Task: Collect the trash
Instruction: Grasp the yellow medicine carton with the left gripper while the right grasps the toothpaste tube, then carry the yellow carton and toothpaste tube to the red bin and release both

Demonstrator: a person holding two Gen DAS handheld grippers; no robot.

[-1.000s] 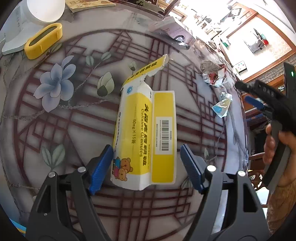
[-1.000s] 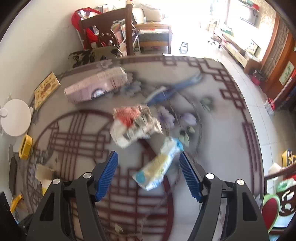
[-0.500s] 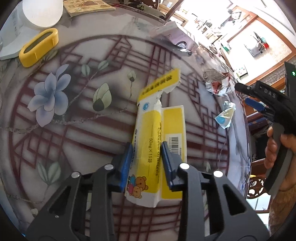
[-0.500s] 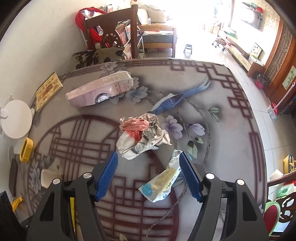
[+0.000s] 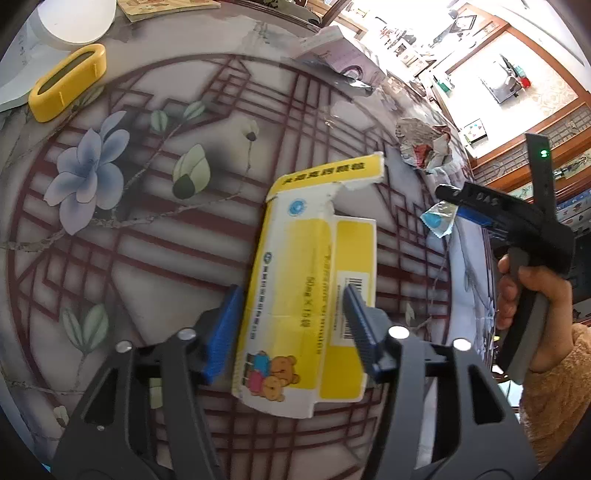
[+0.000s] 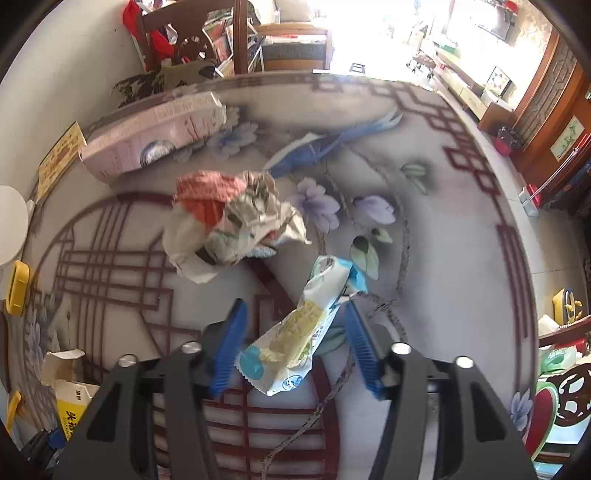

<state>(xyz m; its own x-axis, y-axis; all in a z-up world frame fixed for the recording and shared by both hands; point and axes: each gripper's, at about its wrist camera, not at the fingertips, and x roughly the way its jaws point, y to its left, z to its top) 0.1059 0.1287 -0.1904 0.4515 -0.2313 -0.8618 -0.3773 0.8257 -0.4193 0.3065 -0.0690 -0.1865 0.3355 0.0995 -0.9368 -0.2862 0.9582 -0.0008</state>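
A flattened yellow-and-white medicine box (image 5: 314,280) lies between the fingers of my left gripper (image 5: 291,325), which is shut on its near half; the right pad overlaps the barcode panel. My right gripper (image 6: 295,343) is open around a blue-and-white snack wrapper (image 6: 295,332) that lies on the table between its pads. A crumpled red-and-white paper wad (image 6: 232,229) lies just beyond the wrapper; it also shows in the left wrist view (image 5: 424,147). The right gripper shows in the left wrist view (image 5: 476,210), held by a hand.
A pink carton (image 6: 155,136) lies at the table's far side. A yellow holder (image 5: 66,86) and a white round stand (image 5: 74,18) sit far left. A chair (image 6: 192,40) stands behind the table. The table edge (image 6: 517,236) curves on the right.
My left gripper closed on the medicine box, lifted and turned it, and its fingers now stand wider than half a second ago. My right gripper moved forward and down around the snack wrapper.
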